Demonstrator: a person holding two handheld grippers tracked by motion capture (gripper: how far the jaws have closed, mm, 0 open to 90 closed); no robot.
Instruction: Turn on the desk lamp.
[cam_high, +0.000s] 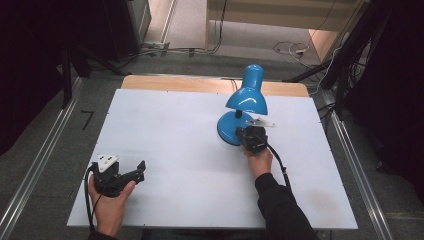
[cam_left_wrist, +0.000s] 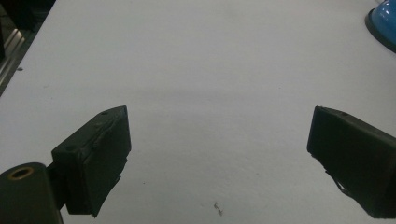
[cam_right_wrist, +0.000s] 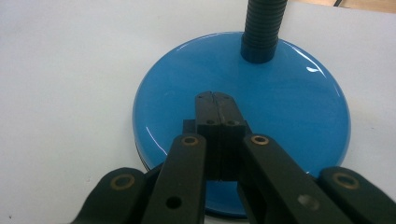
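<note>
A blue desk lamp (cam_high: 246, 97) stands at the back right of the white table, its shade tipped toward me over its round base (cam_high: 226, 129). My right gripper (cam_high: 248, 134) rests on the near side of that base. In the right gripper view its jaws (cam_right_wrist: 215, 100) are pressed together, tips lying on the glossy blue base (cam_right_wrist: 289, 102), just short of the black ribbed neck (cam_right_wrist: 262, 28). My left gripper (cam_high: 141, 170) hovers near the table's front left corner. It is open (cam_left_wrist: 219, 140), with bare table between its pads. The base's edge (cam_left_wrist: 383, 23) shows far off.
The white table top (cam_high: 180, 135) has a wooden strip (cam_high: 200, 82) along its far edge. Metal rails (cam_high: 35, 170) run along the floor on both sides. Cables (cam_high: 290, 49) lie on the floor behind the table.
</note>
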